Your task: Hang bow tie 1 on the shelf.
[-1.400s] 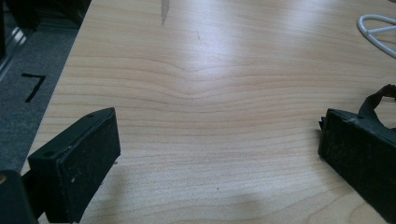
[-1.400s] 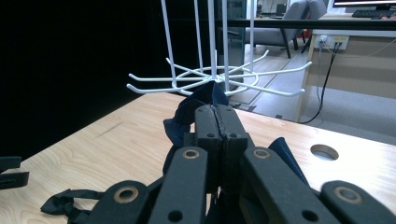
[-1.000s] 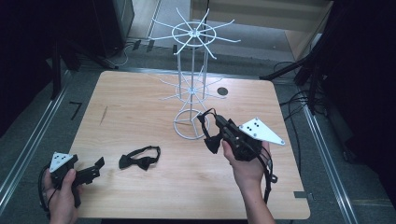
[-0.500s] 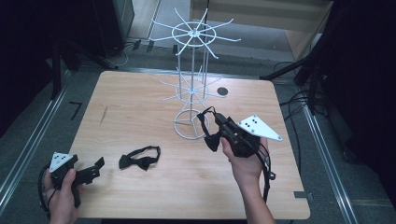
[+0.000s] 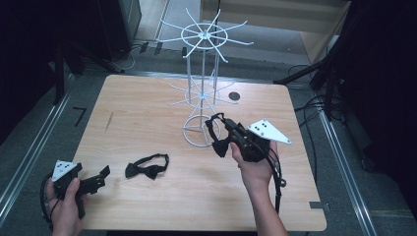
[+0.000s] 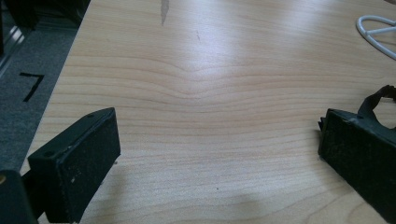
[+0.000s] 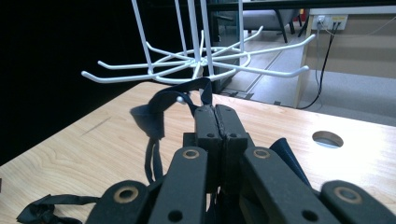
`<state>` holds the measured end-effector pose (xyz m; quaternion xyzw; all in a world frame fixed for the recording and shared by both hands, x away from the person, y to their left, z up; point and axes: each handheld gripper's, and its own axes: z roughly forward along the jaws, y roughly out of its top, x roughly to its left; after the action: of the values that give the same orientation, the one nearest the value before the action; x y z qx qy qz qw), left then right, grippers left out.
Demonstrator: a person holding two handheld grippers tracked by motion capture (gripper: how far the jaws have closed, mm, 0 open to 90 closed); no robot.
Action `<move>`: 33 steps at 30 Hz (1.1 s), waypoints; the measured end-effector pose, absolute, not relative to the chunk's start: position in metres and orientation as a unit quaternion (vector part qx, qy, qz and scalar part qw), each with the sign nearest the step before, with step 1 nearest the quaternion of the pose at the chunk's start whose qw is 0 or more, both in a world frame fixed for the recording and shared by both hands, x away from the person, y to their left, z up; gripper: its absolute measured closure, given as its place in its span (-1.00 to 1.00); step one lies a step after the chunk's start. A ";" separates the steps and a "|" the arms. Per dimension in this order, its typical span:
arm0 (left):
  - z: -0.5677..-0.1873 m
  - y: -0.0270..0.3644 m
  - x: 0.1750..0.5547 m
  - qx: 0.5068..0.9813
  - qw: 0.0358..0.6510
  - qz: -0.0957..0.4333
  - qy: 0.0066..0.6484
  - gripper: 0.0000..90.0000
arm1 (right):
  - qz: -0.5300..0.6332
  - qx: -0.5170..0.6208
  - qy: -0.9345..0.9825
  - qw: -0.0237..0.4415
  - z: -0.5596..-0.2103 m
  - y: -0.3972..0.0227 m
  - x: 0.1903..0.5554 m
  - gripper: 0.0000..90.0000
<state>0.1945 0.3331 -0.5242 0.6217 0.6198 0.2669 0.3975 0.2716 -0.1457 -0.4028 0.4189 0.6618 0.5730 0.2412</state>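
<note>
From above, two black bow ties are showing: one (image 5: 146, 166) lying on the table (image 5: 147, 113), one (image 5: 217, 135) hanging pinched in the right gripper (image 5: 227, 132) beside the white wire rack (image 5: 202, 88). The left gripper (image 5: 101, 178) is resting low.

In the left gripper view its jaws are standing wide, the lying tie (image 6: 380, 100) cut off behind one.

In the right gripper view the jaws are pressing together on the strap (image 7: 184, 100); the bow is hidden.

Shows a pale wooden table (image 5: 147, 118) with rounded corners, bare over most of its top. Bears a round dark hole (image 5: 234, 96) near the far edge and a short dark streak (image 5: 108, 121) on the left part of the wood. Stands on grey floor (image 5: 383, 196), between a metal rail (image 5: 34, 147) at the left and another rail (image 5: 344, 157) at the right. Has a black angled tape mark (image 5: 79, 115) on the floor just beside the left edge. Includes black cables (image 5: 307, 105) lying off the far right corner, a light wooden cabinet (image 5: 295, 24) behind, and a wall socket (image 7: 331, 19) with plugs in the right gripper view.
</note>
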 end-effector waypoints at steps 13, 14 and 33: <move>-0.524 0.333 0.194 0.621 0.397 0.267 0.621 -1.00 | 0.563 0.432 0.664 0.238 -0.416 -0.135 0.286 1.00; -0.524 0.333 0.194 0.621 0.397 0.267 0.621 -1.00 | 0.562 0.434 0.664 0.236 -0.417 -0.134 0.286 1.00; -0.524 0.333 0.194 0.621 0.399 0.265 0.620 -1.00 | 0.562 0.447 0.656 0.233 -0.422 -0.123 0.307 0.96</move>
<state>0.1944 0.3333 -0.5242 0.6214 0.6201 0.2651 0.3989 0.3073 -0.1228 -0.4217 0.4472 0.6561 0.5615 0.2330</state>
